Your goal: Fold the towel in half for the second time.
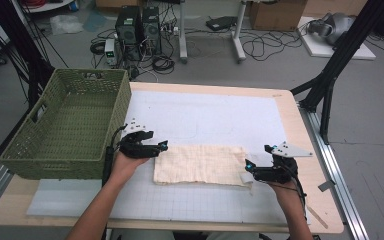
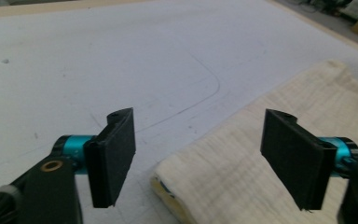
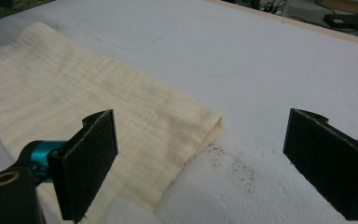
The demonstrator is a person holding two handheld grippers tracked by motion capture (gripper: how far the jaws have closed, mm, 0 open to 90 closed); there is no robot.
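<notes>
A cream folded cloth (image 1: 200,164) lies flat on the white mat (image 1: 205,112), long side left to right. My left gripper (image 1: 163,146) is at its left end, open. In the left gripper view the cloth's folded corner (image 2: 242,158) lies low between the two pads, and the left gripper (image 2: 200,140) does not touch it. My right gripper (image 1: 247,171) is at the cloth's right end, also open. In the right gripper view the right gripper (image 3: 205,144) stands wide over the cloth's corner (image 3: 74,93), pads clear of the fabric.
A green woven basket (image 1: 55,160) stands at the table's left, close behind the left hand. The wooden table edge (image 1: 310,180) runs just right of the right hand. Dark specks (image 3: 233,168) dot the mat beside the cloth's corner.
</notes>
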